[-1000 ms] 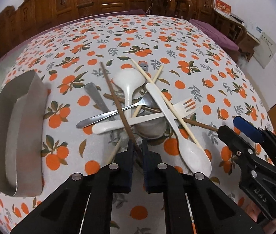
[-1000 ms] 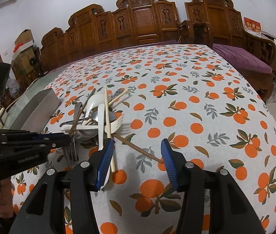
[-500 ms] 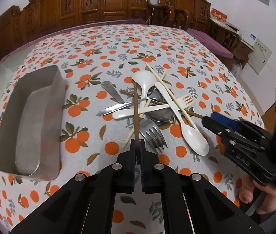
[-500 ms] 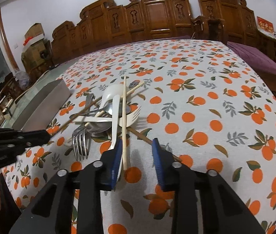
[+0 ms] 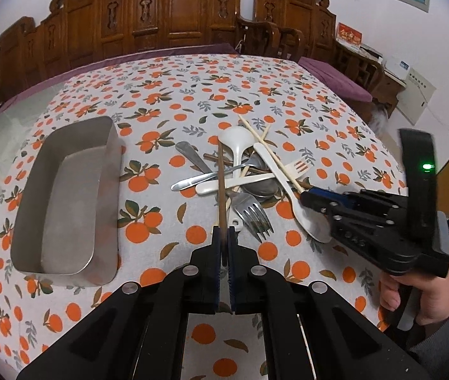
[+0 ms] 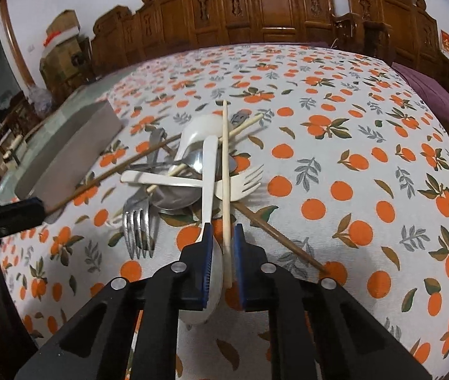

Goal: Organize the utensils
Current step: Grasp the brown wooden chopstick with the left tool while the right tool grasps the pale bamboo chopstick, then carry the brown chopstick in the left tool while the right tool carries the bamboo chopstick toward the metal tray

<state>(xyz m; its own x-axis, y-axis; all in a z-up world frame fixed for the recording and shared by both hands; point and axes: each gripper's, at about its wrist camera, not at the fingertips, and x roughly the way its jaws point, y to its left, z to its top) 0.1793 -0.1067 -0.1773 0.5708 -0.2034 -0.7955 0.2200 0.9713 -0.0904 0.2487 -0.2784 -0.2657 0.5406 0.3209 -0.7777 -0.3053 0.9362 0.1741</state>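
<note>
A pile of utensils lies mid-table: white spoons (image 5: 237, 141), a white plastic fork (image 5: 298, 167), metal forks (image 5: 253, 213), metal spoons and chopsticks. My left gripper (image 5: 223, 237) is shut on a dark brown chopstick (image 5: 221, 183) and holds it lifted over the pile; it also shows in the right wrist view (image 6: 104, 177). My right gripper (image 6: 222, 237) has closed around a pale chopstick (image 6: 226, 171) beside the bowl of a white spoon (image 6: 208, 171); it also shows in the left wrist view (image 5: 306, 194).
A metal rectangular tray (image 5: 66, 196) stands left of the pile on the orange-print tablecloth (image 5: 319, 120). A second brown chopstick (image 6: 281, 237) lies under the pile. Carved wooden chairs (image 5: 176, 19) line the far side.
The left gripper has lifted and drawn back with the dark chopstick. The right gripper's jaws have narrowed from wide open onto the pale chopstick.
</note>
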